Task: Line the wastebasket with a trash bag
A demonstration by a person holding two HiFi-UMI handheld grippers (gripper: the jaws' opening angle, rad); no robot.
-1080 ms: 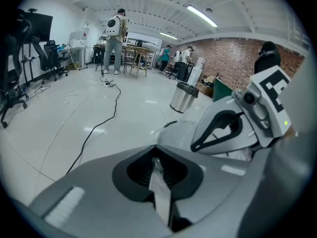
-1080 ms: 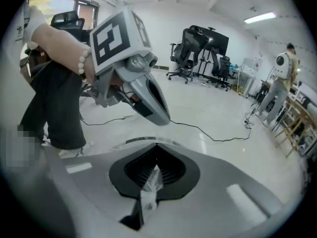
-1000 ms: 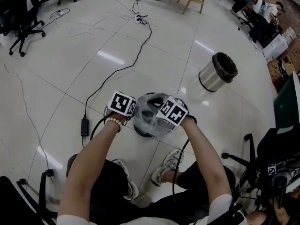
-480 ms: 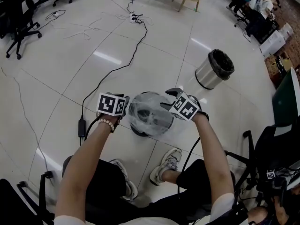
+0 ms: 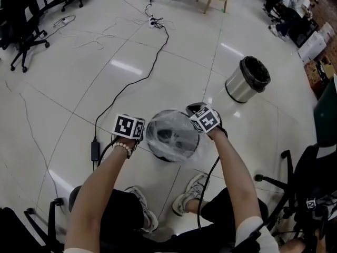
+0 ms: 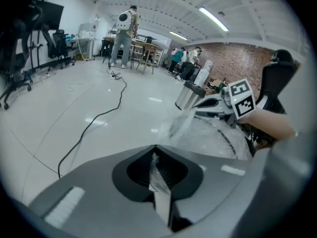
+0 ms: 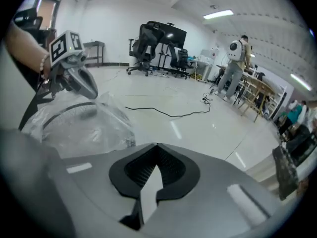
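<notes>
The round black wastebasket [image 5: 158,153] stands on the floor between my hands. A clear trash bag [image 5: 171,133] is stretched over its mouth and hangs down the right side. My left gripper [image 5: 144,130] is at the left rim, shut on a crinkled strip of the bag's film [image 6: 154,163]. My right gripper [image 5: 191,113] is at the far right rim with its jaws together. A pale strip shows between them, and the bag's edge [image 7: 89,123] runs under its body. Each gripper view shows the other gripper across the bag: the right gripper [image 6: 210,103] and the left gripper [image 7: 85,86].
A steel bin with a black liner [image 5: 247,80] lies tilted at the far right. A black cable [image 5: 142,73] with a power brick [image 5: 95,151] crosses the floor on the left. Office chairs [image 5: 23,33] stand at the far left, another chair [image 5: 310,178] at the right. My shoes [image 5: 189,191] are just below the basket.
The right gripper has swung from above the basket's middle out to its far right rim. The bag, bunched before, now lies spread across the opening. The left gripper has sunk a little.
</notes>
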